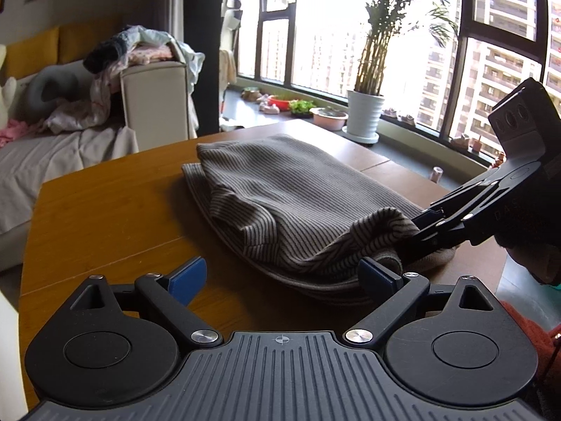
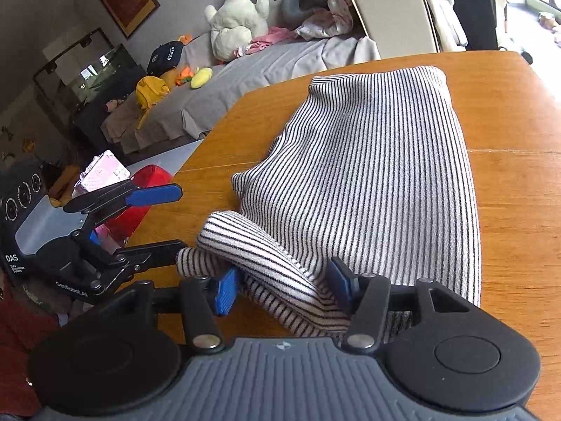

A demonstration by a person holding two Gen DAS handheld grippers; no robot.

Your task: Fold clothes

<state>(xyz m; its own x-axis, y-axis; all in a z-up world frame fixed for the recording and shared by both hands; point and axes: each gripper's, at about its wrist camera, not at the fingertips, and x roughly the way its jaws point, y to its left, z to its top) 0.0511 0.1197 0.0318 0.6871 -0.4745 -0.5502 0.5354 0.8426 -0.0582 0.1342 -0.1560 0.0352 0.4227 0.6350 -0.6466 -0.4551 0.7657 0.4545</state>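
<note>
Left jaws: left gripper [image 1: 282, 275] spread wide, its right finger touching the garment's near hem.
Right jaws: right gripper [image 2: 282, 289] spread around a rolled sleeve, not pinching.
Garment: striped top [image 2: 368, 175] lies folded on the wooden table [image 1: 105, 210].
Left view only: potted plant [image 1: 364, 115] at the window.
Right view only: plush duck [image 2: 238, 14] on the sofa.

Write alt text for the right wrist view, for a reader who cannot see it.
A striped garment, partly folded, lies on a wooden table; the right gripper straddles a rolled fold at its near edge, jaws apart. The left gripper, also open, reaches in from the left beside that fold.
</note>
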